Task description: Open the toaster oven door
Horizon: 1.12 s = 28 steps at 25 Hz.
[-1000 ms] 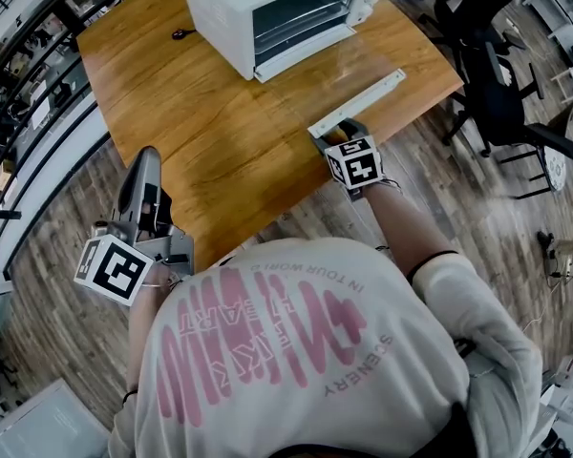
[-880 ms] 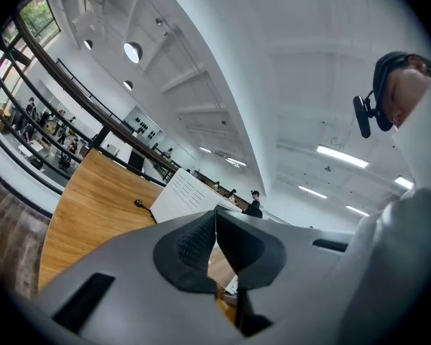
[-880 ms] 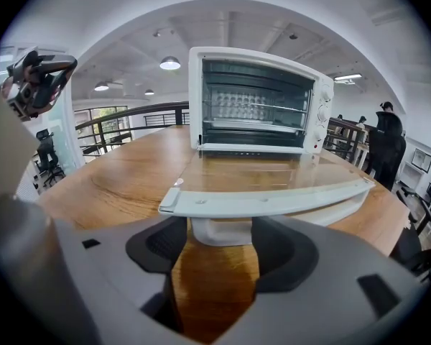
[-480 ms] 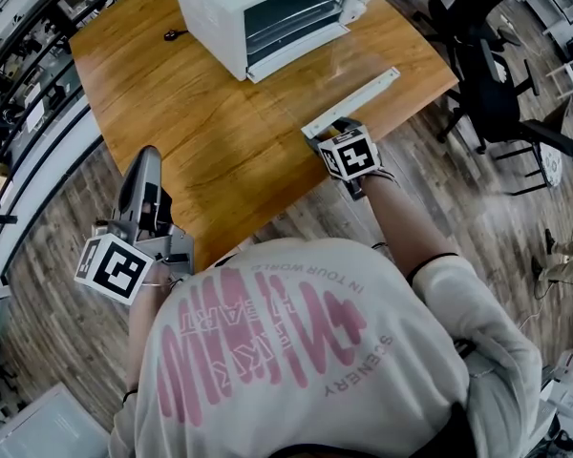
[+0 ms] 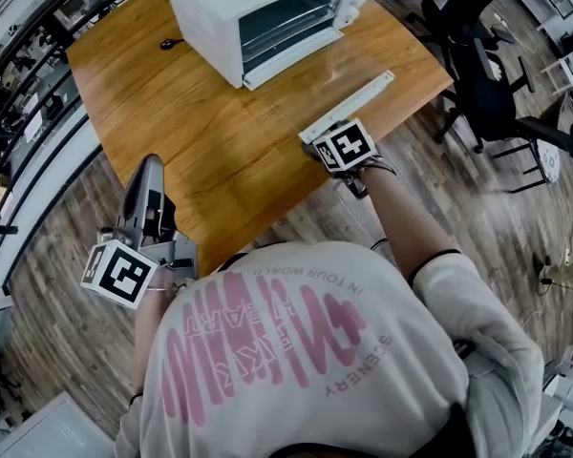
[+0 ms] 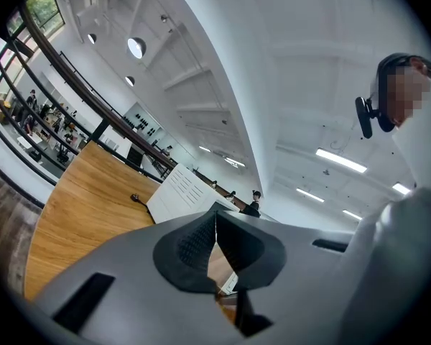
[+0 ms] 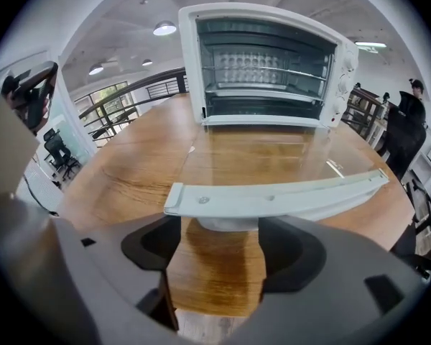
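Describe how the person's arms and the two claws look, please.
The left claw and the right claw are grey plastic shells with dark pads. Each carries a white cube printed with black square markers: the left cube and the right cube. The person wears a white T-shirt with pink lettering and a short sleeve on each arm.

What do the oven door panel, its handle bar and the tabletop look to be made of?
Door panel: probably clear glass; the wood grain shows through it, with glints on top.
Handle bar: pale, matte, with small screw heads; painted metal or plastic, I can't tell which.
Tabletop: wood or wood-look laminate, with visible grain and a slight sheen.
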Each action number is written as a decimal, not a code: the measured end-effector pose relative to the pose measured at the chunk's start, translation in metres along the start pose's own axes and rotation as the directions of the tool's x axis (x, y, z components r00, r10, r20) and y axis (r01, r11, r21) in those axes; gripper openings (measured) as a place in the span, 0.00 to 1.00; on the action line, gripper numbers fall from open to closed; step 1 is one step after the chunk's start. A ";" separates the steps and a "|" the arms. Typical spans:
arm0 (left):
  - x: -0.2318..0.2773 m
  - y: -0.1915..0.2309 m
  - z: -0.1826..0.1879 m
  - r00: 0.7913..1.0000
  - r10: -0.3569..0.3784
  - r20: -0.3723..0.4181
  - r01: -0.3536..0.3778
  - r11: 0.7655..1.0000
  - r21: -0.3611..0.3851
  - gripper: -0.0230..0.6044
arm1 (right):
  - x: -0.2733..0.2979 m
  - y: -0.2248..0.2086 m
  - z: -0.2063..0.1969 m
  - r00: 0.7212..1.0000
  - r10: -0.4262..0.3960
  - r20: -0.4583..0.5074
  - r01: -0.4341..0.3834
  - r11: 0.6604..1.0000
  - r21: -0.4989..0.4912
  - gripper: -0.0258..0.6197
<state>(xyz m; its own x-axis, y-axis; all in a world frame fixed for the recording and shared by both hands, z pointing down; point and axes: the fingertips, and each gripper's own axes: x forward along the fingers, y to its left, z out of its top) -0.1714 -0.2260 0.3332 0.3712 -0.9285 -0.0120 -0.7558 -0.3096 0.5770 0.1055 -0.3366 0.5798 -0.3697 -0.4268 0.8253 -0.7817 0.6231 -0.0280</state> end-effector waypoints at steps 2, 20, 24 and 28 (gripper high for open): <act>0.000 -0.001 0.000 1.000 -0.005 -0.008 0.005 1.000 0.000 0.07 | -0.001 0.003 -0.002 0.999 0.020 -0.028 -0.021 0.999 -0.033 0.61; -0.011 -0.005 0.015 0.986 -0.118 -0.119 0.120 0.993 0.012 0.07 | -0.066 0.027 0.013 0.971 -0.125 0.205 0.075 0.969 0.237 0.43; -0.012 -0.013 0.017 0.976 -0.171 -0.138 0.174 0.985 0.007 0.07 | -0.097 0.042 0.012 0.944 -0.163 0.286 0.047 0.926 0.374 0.33; -0.019 -0.020 0.007 0.962 -0.215 -0.168 0.217 0.976 -0.010 0.07 | -0.122 0.066 0.005 0.912 -0.169 0.374 -0.073 0.829 0.554 0.16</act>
<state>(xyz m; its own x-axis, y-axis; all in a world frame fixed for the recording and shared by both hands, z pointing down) -0.1670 -0.2036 0.3159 0.6105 -0.7920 0.0017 -0.6520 -0.5014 0.5687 0.0971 -0.2466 0.4745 -0.3927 -0.7400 0.5460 -0.8994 0.1852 -0.3960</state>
